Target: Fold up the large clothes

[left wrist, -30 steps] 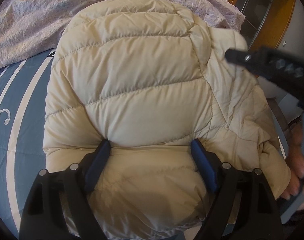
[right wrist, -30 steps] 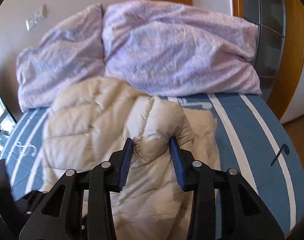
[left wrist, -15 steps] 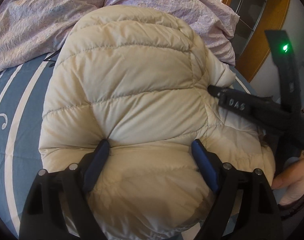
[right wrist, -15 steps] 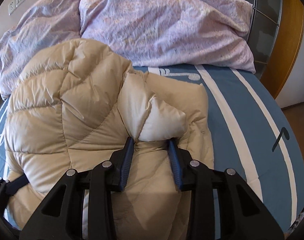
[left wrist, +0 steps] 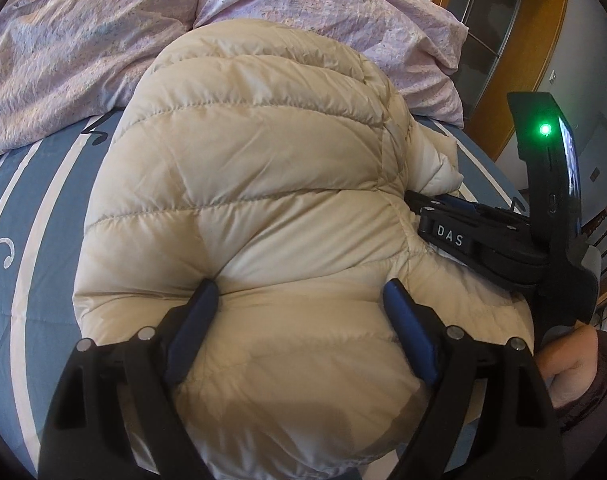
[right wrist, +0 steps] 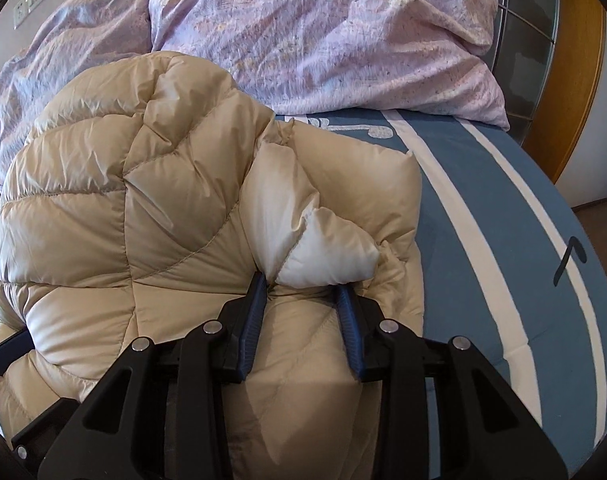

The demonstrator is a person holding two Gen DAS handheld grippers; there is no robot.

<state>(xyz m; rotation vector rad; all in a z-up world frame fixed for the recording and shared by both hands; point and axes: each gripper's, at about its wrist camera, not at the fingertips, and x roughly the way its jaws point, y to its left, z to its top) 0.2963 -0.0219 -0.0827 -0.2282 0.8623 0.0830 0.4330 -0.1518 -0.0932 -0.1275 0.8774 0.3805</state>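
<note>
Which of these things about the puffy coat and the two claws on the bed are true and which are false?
1. The puffy coat is cream-colored. True.
2. The right claw is empty. False: it pinches a fold of the coat.
3. The coat lies on a blue bedcover with white stripes. True.
4. The pillows behind the coat are green. False: they are pale purple.
5. The left claw has coat bulging between its fingers. True.
6. A red light glows on the other claw's handle in the left view. False: the light is green.
</note>
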